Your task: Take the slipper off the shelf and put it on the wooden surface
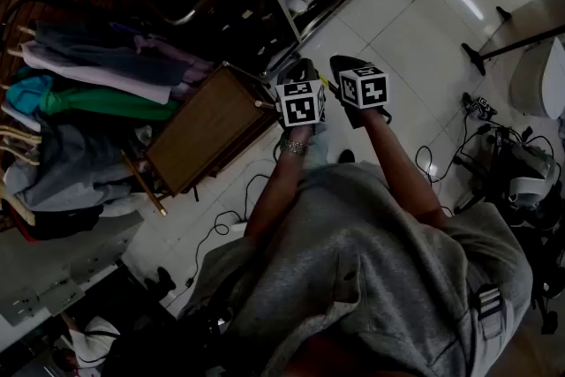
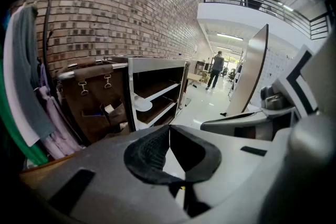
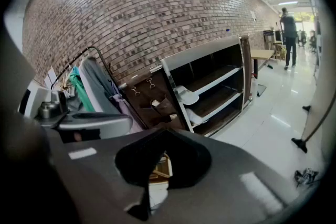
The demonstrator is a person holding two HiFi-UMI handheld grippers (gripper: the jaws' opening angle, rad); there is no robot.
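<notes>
Ahead of the left gripper point(image 2: 169, 126) and right gripper point(image 3: 165, 130), both closed and empty, a pale rounded slipper point(image 3: 186, 96) lies on a white-framed shelf point(image 3: 220, 77). A flat brown wooden surface point(image 1: 207, 124) stands to their left, on glossy white floor tiles point(image 1: 415, 22).

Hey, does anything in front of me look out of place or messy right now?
Nothing looks spilled or broken. One white slipper on the shelf pokes out past its front edge, and loose cables trail across the floor near the wooden surface.
</notes>
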